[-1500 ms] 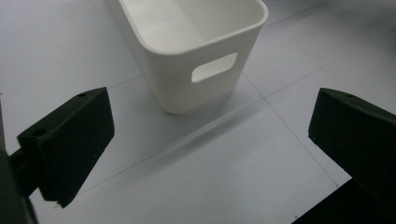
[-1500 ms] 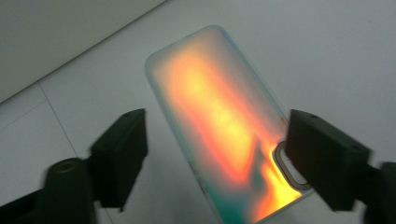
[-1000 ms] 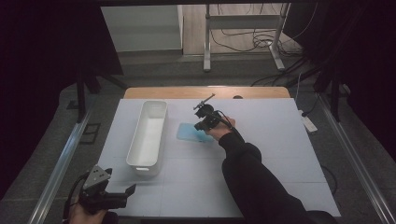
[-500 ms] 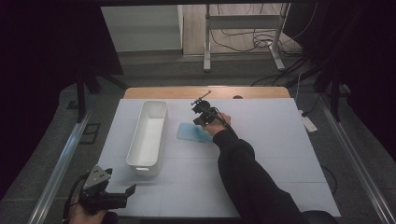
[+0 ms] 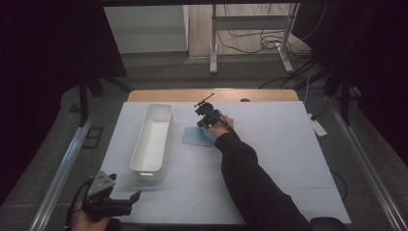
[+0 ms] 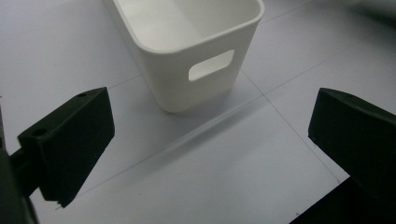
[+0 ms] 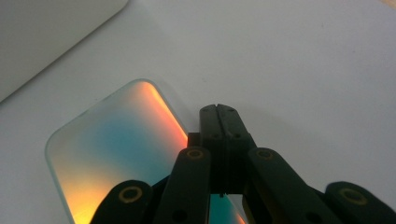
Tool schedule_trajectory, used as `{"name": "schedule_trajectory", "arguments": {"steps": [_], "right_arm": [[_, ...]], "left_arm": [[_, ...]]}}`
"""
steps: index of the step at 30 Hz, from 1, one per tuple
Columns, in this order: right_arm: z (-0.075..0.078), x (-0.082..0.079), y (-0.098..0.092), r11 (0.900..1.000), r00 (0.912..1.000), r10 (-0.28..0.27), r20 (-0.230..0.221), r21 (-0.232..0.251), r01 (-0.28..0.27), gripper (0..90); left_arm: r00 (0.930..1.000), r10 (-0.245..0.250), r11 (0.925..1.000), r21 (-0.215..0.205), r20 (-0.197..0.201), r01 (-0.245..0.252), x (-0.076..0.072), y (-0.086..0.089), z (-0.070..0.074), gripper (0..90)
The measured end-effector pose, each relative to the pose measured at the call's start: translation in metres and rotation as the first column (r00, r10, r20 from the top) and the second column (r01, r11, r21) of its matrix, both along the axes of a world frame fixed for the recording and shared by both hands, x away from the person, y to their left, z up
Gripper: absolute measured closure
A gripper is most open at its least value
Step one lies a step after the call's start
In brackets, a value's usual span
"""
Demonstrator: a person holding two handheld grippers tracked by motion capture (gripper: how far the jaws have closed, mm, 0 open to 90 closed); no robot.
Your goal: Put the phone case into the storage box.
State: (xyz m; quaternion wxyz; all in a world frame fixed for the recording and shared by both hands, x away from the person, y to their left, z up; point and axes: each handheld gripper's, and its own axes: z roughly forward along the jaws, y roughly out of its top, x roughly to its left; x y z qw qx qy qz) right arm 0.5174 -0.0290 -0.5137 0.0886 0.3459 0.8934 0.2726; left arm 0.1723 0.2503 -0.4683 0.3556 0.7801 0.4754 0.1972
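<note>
I see my right gripper (image 7: 223,109) with jaws fully closed, nothing between them, tips beside the blue translucent plate (image 5: 197,136) — it lies flat mid-tabletop, just beside the white bin (image 5: 153,137). My left gripper (image 6: 210,154) gapes wide, empty, at the near-left corner. No legible writing anywhere.

The high view looks forward and down from above the near edge of the table (image 5: 288,144). The left gripper view sits low and close, facing the bin's (image 6: 187,56) end, which the high view shares. The right gripper view looks along its claw (image 7: 219,116), very near the tinted sheet (image 7: 116,149).
</note>
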Motion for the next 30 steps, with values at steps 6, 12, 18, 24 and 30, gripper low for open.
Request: {"name": "schedule_trajectory", "arguments": {"steps": [6,12,18,24,30], "right_arm": [[-0.001,-0.001,0.001,1.000,0.9997,0.008,-0.024,0.010,-0.008,89.3],[-0.001,-0.008,0.003,0.999,0.9978,0.037,-0.055,0.005,-0.037,89.4],[-0.002,-0.016,0.003,0.998,0.9943,0.063,-0.087,0.007,-0.062,89.4],[-0.001,-0.027,0.001,0.996,0.9910,0.089,-0.100,0.002,-0.089,89.4],[0.000,-0.039,-0.003,0.993,0.9879,0.115,-0.105,0.000,-0.115,89.4]], "left_arm": [[1.0000,-0.001,1.0000,0.004,-0.001,0.001,0.000,0.000,0.000,1.0],[1.0000,-0.001,1.0000,0.007,0.000,0.001,0.000,-0.001,0.000,1.1],[1.0000,-0.001,0.9999,0.010,0.000,0.001,0.000,-0.001,0.000,1.1],[1.0000,-0.002,0.9999,0.013,-0.001,0.002,0.000,-0.001,0.000,1.2],[1.0000,-0.002,0.9998,0.018,0.000,0.002,0.000,-0.002,0.000,1.3]]}}
